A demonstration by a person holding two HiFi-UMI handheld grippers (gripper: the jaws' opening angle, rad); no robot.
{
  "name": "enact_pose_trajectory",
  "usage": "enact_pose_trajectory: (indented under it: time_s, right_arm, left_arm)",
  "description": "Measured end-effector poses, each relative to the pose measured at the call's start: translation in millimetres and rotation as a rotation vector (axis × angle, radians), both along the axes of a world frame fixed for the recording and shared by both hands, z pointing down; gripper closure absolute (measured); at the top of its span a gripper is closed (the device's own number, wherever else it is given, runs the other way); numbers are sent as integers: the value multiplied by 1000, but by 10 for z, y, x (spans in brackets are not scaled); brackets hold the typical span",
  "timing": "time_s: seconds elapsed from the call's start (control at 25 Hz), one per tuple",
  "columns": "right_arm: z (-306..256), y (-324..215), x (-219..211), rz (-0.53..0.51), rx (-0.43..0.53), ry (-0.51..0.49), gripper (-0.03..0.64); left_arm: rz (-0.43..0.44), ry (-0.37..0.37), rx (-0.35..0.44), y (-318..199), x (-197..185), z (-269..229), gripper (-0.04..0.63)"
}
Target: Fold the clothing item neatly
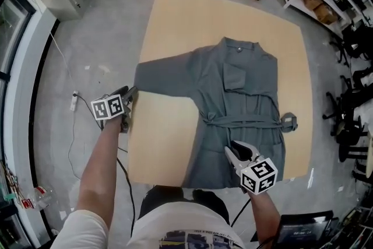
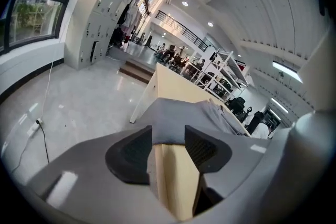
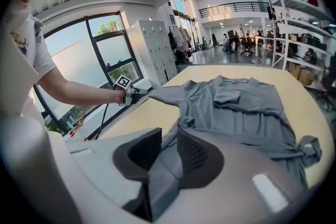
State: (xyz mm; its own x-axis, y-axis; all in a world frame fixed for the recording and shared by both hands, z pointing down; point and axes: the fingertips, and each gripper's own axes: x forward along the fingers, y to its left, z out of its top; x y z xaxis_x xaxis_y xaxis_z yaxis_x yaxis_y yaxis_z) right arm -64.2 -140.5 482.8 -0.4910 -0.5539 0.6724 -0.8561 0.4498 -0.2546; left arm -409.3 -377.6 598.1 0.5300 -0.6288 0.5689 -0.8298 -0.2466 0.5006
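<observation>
In the head view, a grey robe [image 1: 233,108] is lying spread flat on a tan table [image 1: 169,143], collar at the far side and hem toward the person. Its belt [image 1: 245,121] is running across the waist, and a pocket [image 1: 236,76] is showing on the chest. One sleeve [image 1: 163,79] is stretching out to the table's left edge. The left gripper [image 1: 132,92] is hovering at that edge, just beside the sleeve's end. The right gripper [image 1: 236,151] is sitting on the near part of the robe, close to the hem.

In the left gripper view, the left gripper [image 2: 168,136] is standing released, its jaws apart. The sleeve's end [image 2: 173,118] and the table's edge [image 2: 176,181] are lying between the pads, which are not pressing on the cloth. Grey floor [image 2: 79,107] is stretching away on the left.

In the right gripper view, the right gripper [image 3: 169,144] is grasping the robe [image 3: 241,107]: a fold of grey cloth is running between its nearly closed jaws. The rest of the robe is lying flat beyond. The person's arm [image 3: 73,92] is reaching in from the left and bringing the other gripper [image 3: 139,92] up to the sleeve's tip [image 3: 165,94].
</observation>
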Motion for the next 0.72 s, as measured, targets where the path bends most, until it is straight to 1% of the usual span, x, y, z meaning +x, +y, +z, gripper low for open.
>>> enact_pose_trajectory:
  time_s: [0.12, 0.24, 0.32, 0.4, 0.44, 0.56, 0.64, 0.72]
  right_arm:
    - [57, -25, -11, 10, -13, 4, 534]
    - [90, -52, -5, 21, -20, 9, 534]
    - [100, -62, -10, 26, -25, 12, 534]
    - [114, -53, -5, 33, -32, 14, 534]
    - [121, -50, 5, 37, -35, 14, 534]
    - [131, -44, 58, 52, -40, 16, 534]
    - [133, -41, 99, 64, -41, 17, 534]
    - [136, -39, 139, 74, -40, 20, 534]
  left_arm:
    - [4, 24, -27, -112, 3, 122, 375]
    - [30, 46, -64, -168, 62, 251, 356]
    - [35, 72, -92, -190, 85, 323, 348]
    - [32, 115, -117, -198, 105, 366, 348]
    - [34, 143, -129, -201, 127, 376, 356]
    - [38, 214, -155, -218, 197, 384, 415]
    - [39, 226, -165, -222, 204, 389, 408]
    - [34, 215, -159, -223, 176, 373, 415]
